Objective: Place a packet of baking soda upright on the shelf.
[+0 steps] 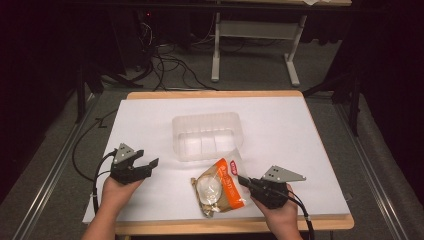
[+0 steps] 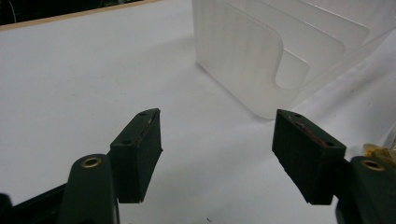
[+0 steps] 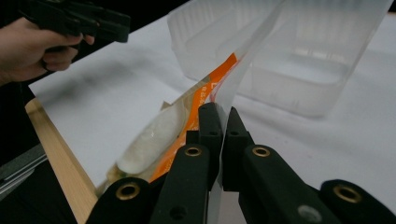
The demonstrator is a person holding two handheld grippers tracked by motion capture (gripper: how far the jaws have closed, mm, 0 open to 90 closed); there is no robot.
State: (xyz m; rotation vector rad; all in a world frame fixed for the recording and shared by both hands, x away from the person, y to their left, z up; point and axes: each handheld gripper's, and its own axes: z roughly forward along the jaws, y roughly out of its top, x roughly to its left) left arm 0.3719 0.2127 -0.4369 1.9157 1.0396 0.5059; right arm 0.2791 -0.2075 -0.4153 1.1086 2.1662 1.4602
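Right gripper has its fingers clenched on the clear edge of the snack bag. The pinch sits on the bag's right side, on the transparent seal strip rather than the filled part. The bag lies flat on the white surface, near the front edge and just in front of the clear plastic bin; its upper corner sits close to the bin's near wall.

Left gripper hovers off to the left, well apart from the bag, fingers released and holding nothing.

Likely step: lift the bag and drop it into the bin. Notes for doing it cleanly:
- The grip is on thin film only, so lift slowly; the filled end will swing down and hang.
- Raise it high enough that the hanging end clears the bin rim before moving forward.
- Let go only once the bag is over the bin's middle.
- The bin looks light and may slide if bumped; the left gripper could steady its near wall.
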